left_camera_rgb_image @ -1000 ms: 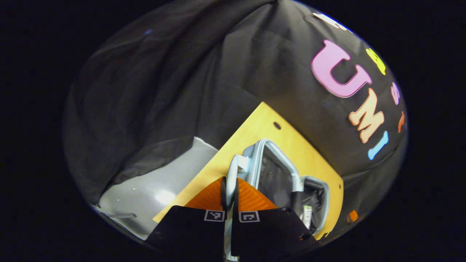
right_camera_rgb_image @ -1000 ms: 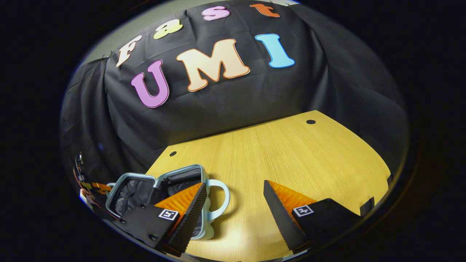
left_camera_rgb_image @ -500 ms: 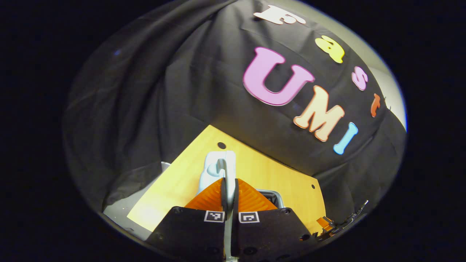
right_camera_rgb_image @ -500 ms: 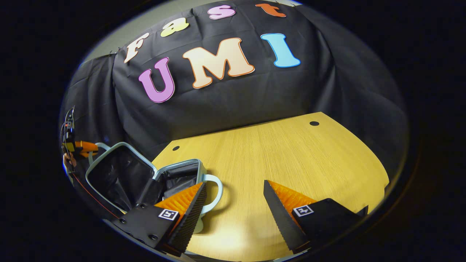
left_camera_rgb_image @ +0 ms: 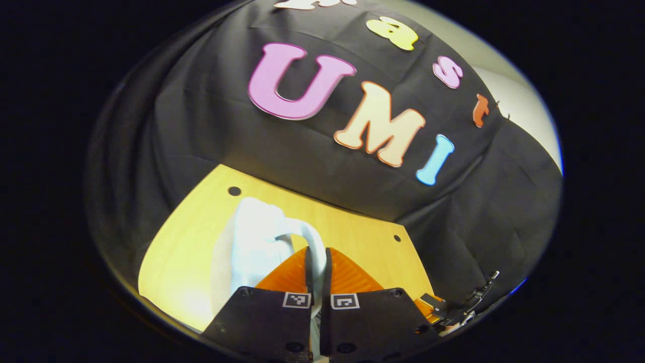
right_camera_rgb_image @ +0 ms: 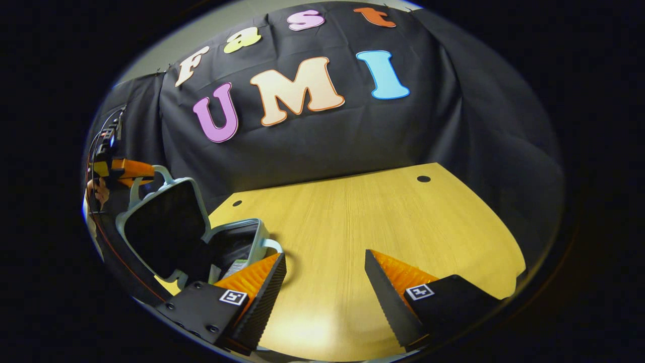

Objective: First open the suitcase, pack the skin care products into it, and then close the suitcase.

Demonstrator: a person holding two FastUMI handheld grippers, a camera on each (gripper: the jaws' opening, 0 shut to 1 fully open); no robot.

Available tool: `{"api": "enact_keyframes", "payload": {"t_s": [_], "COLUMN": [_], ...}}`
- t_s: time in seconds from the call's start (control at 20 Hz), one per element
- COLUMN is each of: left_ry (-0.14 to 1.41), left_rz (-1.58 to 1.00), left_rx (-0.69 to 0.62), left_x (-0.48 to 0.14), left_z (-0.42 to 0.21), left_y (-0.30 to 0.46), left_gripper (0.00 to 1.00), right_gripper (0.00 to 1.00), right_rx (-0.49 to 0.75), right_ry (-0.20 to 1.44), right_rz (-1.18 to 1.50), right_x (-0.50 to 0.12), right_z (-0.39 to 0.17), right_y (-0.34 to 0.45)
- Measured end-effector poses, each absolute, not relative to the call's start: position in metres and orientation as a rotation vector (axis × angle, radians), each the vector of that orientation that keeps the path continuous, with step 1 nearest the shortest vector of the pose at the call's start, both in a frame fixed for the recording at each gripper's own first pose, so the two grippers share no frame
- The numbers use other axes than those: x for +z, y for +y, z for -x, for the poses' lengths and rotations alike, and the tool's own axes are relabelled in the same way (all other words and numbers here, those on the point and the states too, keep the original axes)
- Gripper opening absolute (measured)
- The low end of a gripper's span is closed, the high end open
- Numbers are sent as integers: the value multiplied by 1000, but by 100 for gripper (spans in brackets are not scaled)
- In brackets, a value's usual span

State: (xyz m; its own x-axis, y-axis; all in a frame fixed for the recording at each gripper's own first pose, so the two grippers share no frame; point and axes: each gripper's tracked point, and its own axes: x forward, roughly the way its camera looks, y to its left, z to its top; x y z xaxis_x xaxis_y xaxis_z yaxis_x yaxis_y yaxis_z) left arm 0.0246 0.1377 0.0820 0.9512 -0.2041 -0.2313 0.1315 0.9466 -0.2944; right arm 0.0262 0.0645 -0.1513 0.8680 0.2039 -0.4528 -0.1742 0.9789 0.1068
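Lifting suitcase lid (right_camera_rgb_image: 161, 227), handle (left_camera_rgb_image: 315, 252) between jaws

Wood-grain table (right_camera_rgb_image: 383, 217), smooth plastic suitcase (right_camera_rgb_image: 151, 194), matt cloth lining (right_camera_rgb_image: 166, 232)

Overhead light leaves a bright glare patch on the yellow wooden tabletop (right_camera_rgb_image: 352, 227). The pale blue plastic suitcase shell (left_camera_rgb_image: 254, 242) looks overexposed and blurred. Fisheye distortion bends the edges; the periphery darkens.

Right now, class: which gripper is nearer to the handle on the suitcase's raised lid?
Left. The left gripper is shut on the lid handle, lifting that half. The right gripper hangs open above the table, beside the suitcase, apart from that handle.
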Motion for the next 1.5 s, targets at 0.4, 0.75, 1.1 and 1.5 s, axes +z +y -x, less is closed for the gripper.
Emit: {"api": "enact_keyframes", "payload": {"t_s": [0.4,0.75,1.1,1.5], "left_ry": [451,649,737,551], "left_rz": [193,81,31,-127], "left_rx": [-240,-211,-151,-133], "left_x": [3,-91,-133,-94], "left_z": [-78,-105,-112,-91], "left_y": [31,-13,-22,-48], "left_gripper": [0,1,5,92], "right_gripper": [98,98,98,98], "right_rx": [156,103,101,133], "right_ry": [464,455,420,347], "right_rz": [-78,-63,-85,-93], "right_x": [-144,-137,-125,-94], "right_z": [-19,-11,-15,-28], "right_y": [23,-20,-42,-54]}}
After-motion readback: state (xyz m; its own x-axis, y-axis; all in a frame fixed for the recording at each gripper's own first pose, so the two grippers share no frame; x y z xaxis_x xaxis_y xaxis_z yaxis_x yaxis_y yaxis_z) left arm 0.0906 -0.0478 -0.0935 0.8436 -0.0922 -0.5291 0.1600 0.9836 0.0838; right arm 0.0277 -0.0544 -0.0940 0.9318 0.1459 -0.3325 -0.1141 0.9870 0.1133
